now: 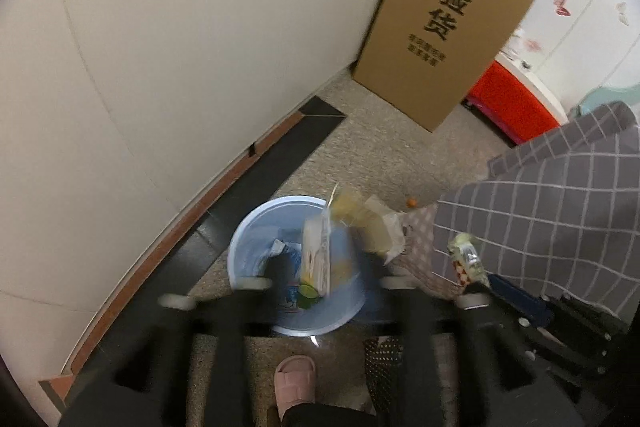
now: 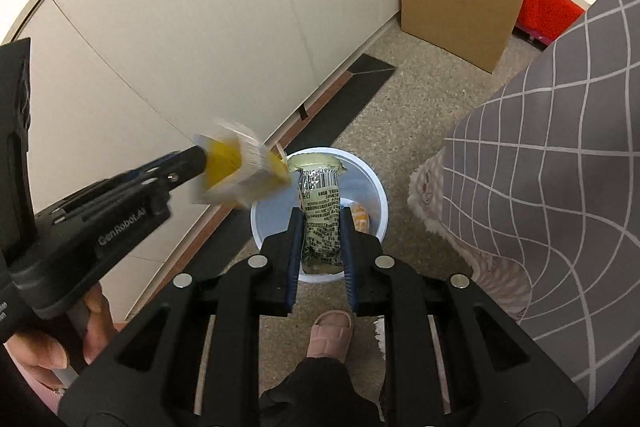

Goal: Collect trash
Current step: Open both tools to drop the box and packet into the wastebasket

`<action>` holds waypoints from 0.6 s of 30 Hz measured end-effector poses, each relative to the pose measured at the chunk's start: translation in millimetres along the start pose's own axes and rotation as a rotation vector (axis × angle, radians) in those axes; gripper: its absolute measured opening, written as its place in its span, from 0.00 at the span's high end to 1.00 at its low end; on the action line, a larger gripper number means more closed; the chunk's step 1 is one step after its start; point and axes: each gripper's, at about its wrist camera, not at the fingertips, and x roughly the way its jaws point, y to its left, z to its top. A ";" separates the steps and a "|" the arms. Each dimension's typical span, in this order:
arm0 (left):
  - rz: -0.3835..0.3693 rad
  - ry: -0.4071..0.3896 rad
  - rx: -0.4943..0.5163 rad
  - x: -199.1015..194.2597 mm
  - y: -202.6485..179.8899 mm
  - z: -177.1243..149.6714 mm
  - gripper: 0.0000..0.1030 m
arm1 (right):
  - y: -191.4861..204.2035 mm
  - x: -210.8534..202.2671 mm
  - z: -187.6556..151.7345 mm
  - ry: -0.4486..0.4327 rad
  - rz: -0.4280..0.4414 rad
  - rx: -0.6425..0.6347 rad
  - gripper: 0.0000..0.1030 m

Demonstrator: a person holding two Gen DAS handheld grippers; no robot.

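Left tongs: the left gripper (image 1: 320, 267) hangs right over the bin, its jaws standing wide, both fingers smeared with blur in its own view.
Left load: a clear packet (image 1: 318, 255) with pale sticks inside sits in the gap between those open fingers, over the bin's mouth; whether a pad touches it I cannot tell through the blur.
Same packet from the other side: in the right wrist view it shows as a yellow and white blur (image 2: 240, 171) at the left gripper's tip (image 2: 200, 159), beside the bin rim.
Right tongs: the right gripper (image 2: 320, 227) is narrow and clamped on a green wrapper (image 2: 320, 219) printed with a barcode and small text, which stands upright between the blue pads (image 2: 295, 251).
Wrapper's place: directly above the open bin, its crimped top end pointing away from the camera.
Bin: a pale blue round bin (image 1: 248, 243) on the speckled floor (image 1: 380, 147), near the white cabinet (image 1: 180, 47); scraps lie inside, one orange-yellow, one with a green spot.
Person: a hand (image 2: 60, 339) grips the left tool's handle; a pink slipper (image 2: 332, 331) is planted just short of the bin.
Around: a tall cardboard box (image 1: 448, 23) leans by the cabinet, a grey checked cloth (image 1: 560, 211) drapes at the right, and a red item (image 1: 512, 103) sits beyond the box.
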 end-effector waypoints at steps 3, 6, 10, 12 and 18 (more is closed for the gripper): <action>0.023 -0.011 0.008 -1.3 -1.5 -4.5 0.41 | 0.7 2.4 -2.1 0.008 0.007 0.004 0.82; 0.031 0.009 0.008 0.9 1.5 -10.4 0.41 | 2.0 4.7 -4.1 0.017 0.011 0.002 0.82; 0.038 0.036 -0.017 3.0 10.1 -19.3 0.38 | 5.5 7.9 -6.4 0.029 0.014 -0.001 0.82; 0.044 0.045 -0.023 3.7 12.5 -22.0 0.37 | 7.2 8.5 -7.4 0.031 0.015 -0.001 0.82; 0.063 0.050 -0.024 3.7 18.2 -26.3 0.34 | 13.0 12.0 -8.0 0.035 0.016 -0.006 0.82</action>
